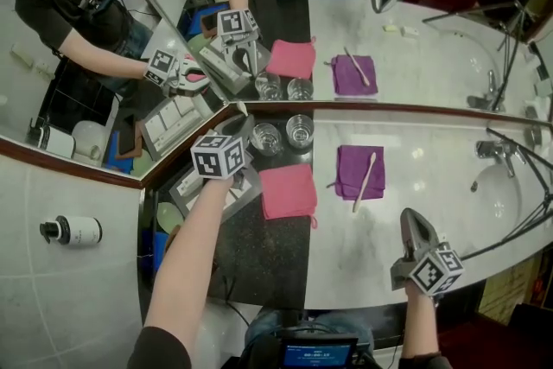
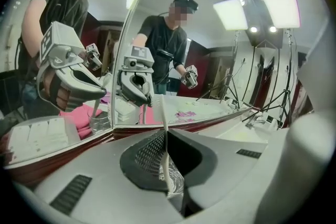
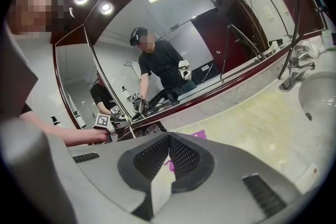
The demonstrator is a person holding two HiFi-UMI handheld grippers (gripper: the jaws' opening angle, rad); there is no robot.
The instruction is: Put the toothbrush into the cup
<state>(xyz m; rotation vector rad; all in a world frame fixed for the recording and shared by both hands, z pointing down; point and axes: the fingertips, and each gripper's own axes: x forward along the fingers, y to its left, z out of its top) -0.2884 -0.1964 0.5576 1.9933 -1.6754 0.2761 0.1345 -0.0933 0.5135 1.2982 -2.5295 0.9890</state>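
White marbled vanity counter (image 1: 406, 212) runs under a wall of angled mirrors, with a dark stone section at its left end and a basin with a chrome tap (image 1: 491, 149) at the right. On the dark section stand two clear drinking glasses side by side, the left glass (image 1: 266, 136) and the right glass (image 1: 299, 130), with a folded pink cloth (image 1: 288, 190) just in front of them. Further right lies a purple cloth (image 1: 360, 171) bearing a second pale brush (image 1: 365, 180). The left gripper (image 2: 166, 136) is clenched on a slim white toothbrush (image 2: 163, 113), which stands nearly upright between the pads; its shaft rises past the jaw tips and glass shows just beneath them, so it seems to hang over or beside the left glass, though whether its lower end is inside the rim I cannot tell. The right gripper (image 3: 169, 139) is closed on nothing and hovers over the counter's near edge, well apart from the glasses. Such a brush is probably light, stiff and smooth, likely to pivot in a pinch, so a hold around mid-handle suits it. The thin glass could tip or chip if knocked, so a gentle, vertical lowering looks wise.
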